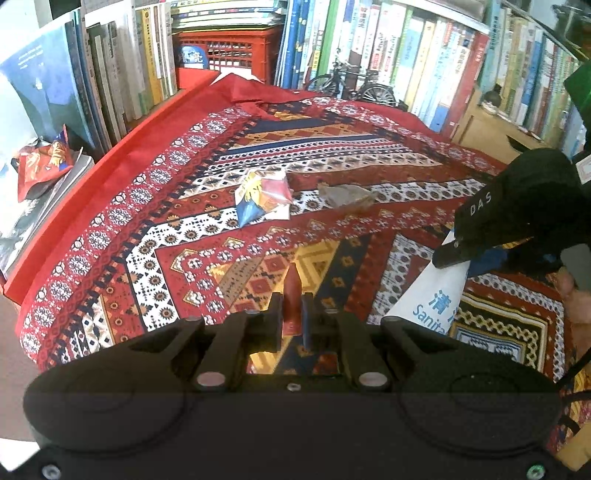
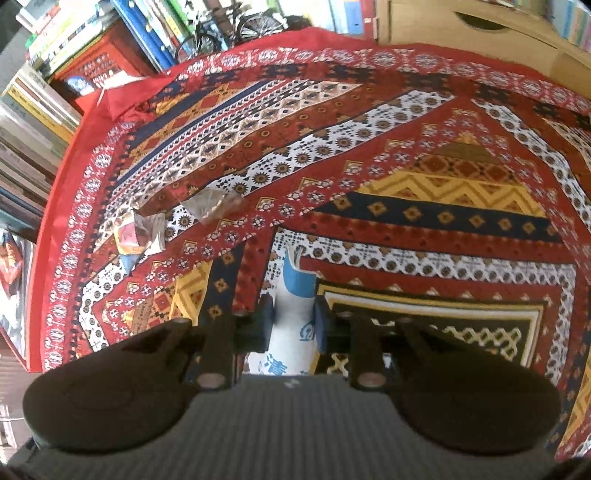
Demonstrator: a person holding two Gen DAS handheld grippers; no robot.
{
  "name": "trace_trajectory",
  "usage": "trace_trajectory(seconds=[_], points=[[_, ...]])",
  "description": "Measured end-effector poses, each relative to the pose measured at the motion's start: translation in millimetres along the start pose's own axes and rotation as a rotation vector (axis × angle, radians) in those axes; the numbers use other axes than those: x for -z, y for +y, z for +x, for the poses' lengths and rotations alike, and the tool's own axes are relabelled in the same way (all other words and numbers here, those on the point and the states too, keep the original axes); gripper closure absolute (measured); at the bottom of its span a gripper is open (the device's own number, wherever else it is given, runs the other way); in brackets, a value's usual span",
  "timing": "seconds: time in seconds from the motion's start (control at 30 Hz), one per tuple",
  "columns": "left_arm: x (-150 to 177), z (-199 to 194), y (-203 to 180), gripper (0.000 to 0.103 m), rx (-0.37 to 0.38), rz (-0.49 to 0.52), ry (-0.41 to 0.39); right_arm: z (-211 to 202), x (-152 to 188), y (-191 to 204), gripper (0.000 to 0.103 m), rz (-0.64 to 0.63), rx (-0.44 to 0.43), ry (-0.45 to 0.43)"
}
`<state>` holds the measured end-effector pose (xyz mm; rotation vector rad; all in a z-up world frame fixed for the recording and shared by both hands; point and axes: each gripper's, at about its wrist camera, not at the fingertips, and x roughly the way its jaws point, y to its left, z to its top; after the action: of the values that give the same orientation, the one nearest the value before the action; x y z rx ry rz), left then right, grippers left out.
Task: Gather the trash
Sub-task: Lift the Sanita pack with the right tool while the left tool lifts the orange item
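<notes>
My left gripper (image 1: 291, 314) is shut on a small dark-red scrap (image 1: 291, 291) that sticks up between its jaws, above the patterned tablecloth (image 1: 155, 206). At the right of the left wrist view, my right gripper (image 1: 452, 254) pinches a white sanitary bag (image 1: 432, 299) with blue print. In the right wrist view the same gripper (image 2: 294, 317) is shut on the white bag (image 2: 295, 295), held off the cloth. A crumpled colourful paper (image 1: 264, 201) (image 2: 138, 234) and a clear crumpled wrapper (image 1: 347, 195) (image 2: 210, 206) lie side by side on the cloth beyond both grippers.
Rows of books (image 1: 122, 85) and a red crate (image 1: 229, 51) line the far side. A model bicycle (image 1: 351, 83) stands at the back edge. A red snack wrapper (image 1: 42, 166) lies on magazines at left. A wooden box (image 2: 480, 33) sits at the back right.
</notes>
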<state>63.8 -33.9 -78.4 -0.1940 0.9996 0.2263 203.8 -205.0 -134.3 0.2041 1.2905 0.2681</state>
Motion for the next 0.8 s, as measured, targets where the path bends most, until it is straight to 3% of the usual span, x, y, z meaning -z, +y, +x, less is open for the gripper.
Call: trace_trajectory(seconds=[0.5, 0.8], points=[[34.9, -50.5, -1.0, 0.093, 0.083, 0.091, -0.046, -70.5, 57.4, -20.2, 0.077, 0.048, -0.114, -0.217], [71.9, -85.2, 14.3, 0.093, 0.111, 0.117, -0.069, -96.7, 110.0, -13.6, 0.076, 0.036, -0.115, -0.266]])
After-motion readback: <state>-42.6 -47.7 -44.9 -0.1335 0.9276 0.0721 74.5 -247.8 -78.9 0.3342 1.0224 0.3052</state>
